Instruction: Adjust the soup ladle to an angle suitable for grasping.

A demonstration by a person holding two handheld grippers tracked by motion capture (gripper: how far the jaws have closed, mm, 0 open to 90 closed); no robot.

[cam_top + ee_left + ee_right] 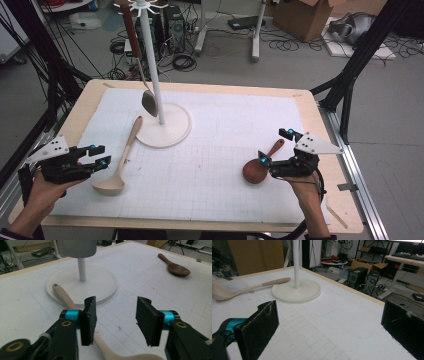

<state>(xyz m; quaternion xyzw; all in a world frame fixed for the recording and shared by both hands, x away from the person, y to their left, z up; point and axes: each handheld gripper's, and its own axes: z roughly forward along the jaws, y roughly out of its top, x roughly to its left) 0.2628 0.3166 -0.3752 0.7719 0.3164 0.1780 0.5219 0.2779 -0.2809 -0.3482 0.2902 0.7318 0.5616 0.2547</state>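
Observation:
A pale wooden ladle [125,155] lies on the white mat, its handle tip resting on the round base of a white rack stand [170,132]. My left gripper [99,155] hovers just left of the ladle's bowl, open. In the left gripper view the ladle [63,296] runs under the left jaw, and the gripper [116,317] has nothing between its pads. A dark brown wooden spoon [255,171] lies at the right. My right gripper [276,146] is over its handle, jaws wide and open [329,322]. A metal spoon [149,102] hangs from the rack.
A gridded white mat [225,150] covers most of the wooden table [310,107]. The stand's pole [296,265] rises at the back left of the mat. Black frame legs, cables and boxes stand on the floor beyond the table.

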